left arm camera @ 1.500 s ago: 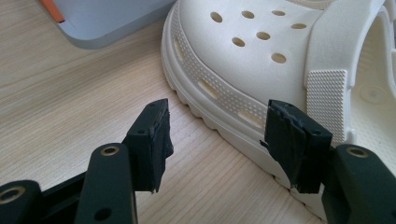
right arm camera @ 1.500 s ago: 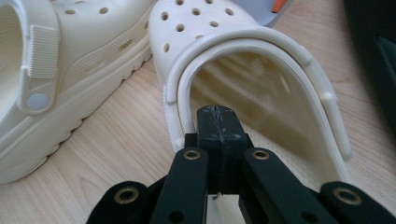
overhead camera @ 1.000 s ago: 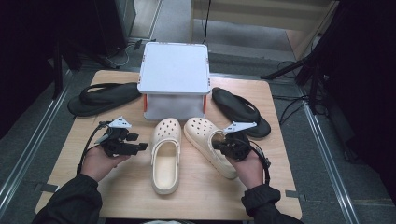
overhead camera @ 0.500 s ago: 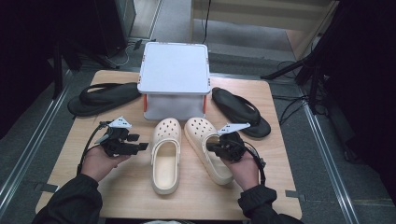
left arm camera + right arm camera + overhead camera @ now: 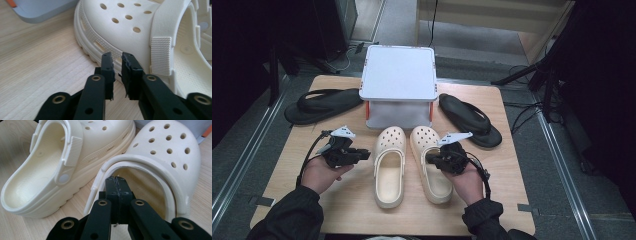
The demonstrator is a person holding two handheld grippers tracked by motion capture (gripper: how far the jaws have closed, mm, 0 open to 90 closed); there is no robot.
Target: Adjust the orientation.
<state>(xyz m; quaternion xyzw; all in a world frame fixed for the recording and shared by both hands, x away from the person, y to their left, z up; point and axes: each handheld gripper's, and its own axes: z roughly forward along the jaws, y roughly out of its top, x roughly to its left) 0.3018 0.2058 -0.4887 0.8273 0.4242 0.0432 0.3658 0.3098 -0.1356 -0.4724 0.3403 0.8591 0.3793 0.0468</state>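
Two cream clogs lie side by side at mid-table, the left clog (image 5: 389, 167) (image 5: 130, 25) (image 5: 50, 170) and the right clog (image 5: 434, 175) (image 5: 165, 152). My left gripper (image 5: 365, 154) (image 5: 117, 56) points at the left clog's outer side, just short of its ribbed sole. Its jaws have just been closing and stand a thin gap apart with nothing between them. My right gripper (image 5: 430, 159) (image 5: 116, 180) is shut and empty. Its tips hover at the rim of the right clog's opening, below the strap folded forward.
A pale grey lidded box (image 5: 398, 75) with orange latches stands behind the clogs' toes. One black flip-flop (image 5: 319, 104) lies left of the box, another (image 5: 469, 120) right of it. The wooden table (image 5: 352, 210) ends close to all of these.
My right hand has slid a little to the left, over the right clog. The left gripper's jaws have drawn together while that hand kept its place.
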